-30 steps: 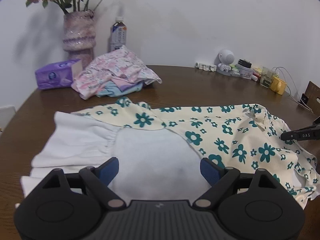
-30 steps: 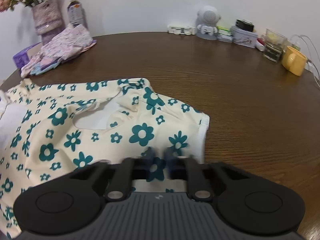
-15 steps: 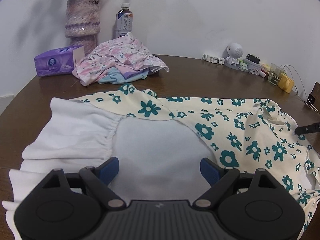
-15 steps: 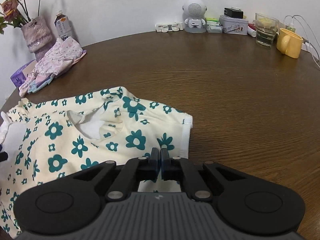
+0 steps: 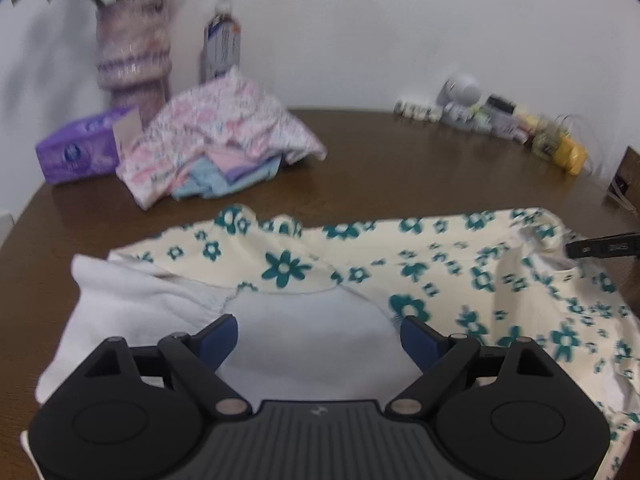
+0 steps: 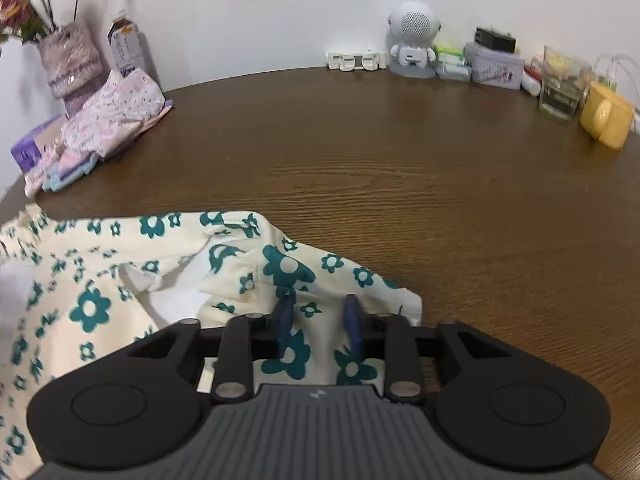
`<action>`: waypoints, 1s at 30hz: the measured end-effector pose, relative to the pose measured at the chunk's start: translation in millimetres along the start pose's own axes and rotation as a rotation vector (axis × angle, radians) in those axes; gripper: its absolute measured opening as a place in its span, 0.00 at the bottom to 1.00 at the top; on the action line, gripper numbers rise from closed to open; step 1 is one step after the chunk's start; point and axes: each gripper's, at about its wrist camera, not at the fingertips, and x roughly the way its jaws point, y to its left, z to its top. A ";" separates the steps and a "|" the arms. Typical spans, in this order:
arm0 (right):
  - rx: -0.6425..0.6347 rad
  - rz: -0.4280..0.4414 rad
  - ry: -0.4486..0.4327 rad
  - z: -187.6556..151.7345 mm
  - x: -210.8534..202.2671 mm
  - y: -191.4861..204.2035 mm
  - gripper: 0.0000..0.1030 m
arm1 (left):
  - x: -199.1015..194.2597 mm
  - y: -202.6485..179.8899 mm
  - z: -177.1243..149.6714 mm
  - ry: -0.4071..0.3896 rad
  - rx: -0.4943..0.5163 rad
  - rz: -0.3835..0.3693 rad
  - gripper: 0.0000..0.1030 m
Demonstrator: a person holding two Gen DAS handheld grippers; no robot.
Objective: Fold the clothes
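**Dress spread on the surface, both grippers at its near edge**

Compared with half a second ago, the right gripper [image 6: 319, 312] pads, then pressed together, are now seen slightly apart, and the dress [image 6: 88, 308] is rumpled up around them. The left gripper [image 5: 318, 330] is spread as wide as before. White skirt fabric lies between the left fingers, floral fabric between the right; no pinch can be seen. The cream dress with teal flowers is laid across the brown surface [image 6: 440, 200], creased at the neckline.
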 end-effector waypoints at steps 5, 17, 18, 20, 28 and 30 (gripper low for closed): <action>0.011 -0.003 -0.016 1.0 -1.3 -8.4 0.01 | 10.3 0.3 -2.9 0.005 0.013 0.018 0.86; 0.042 0.047 -0.045 -2.6 -19.6 -11.8 0.28 | 15.3 -9.7 -8.1 -0.013 0.078 0.040 0.94; 0.035 0.042 -0.034 -3.1 -15.8 -10.4 0.29 | 15.6 -10.4 -8.6 -0.017 0.081 0.042 0.94; 0.025 0.024 -0.009 -3.4 -5.1 -8.8 0.25 | 15.4 -10.2 -9.7 -0.023 0.080 0.040 0.95; 0.021 -0.017 -0.044 0.8 -7.6 -23.1 0.01 | 15.9 -9.1 -12.5 -0.043 0.085 0.032 0.96; 0.022 0.009 -0.037 -0.8 -10.6 -21.8 0.03 | 15.7 -9.0 -13.1 -0.047 0.086 0.033 0.96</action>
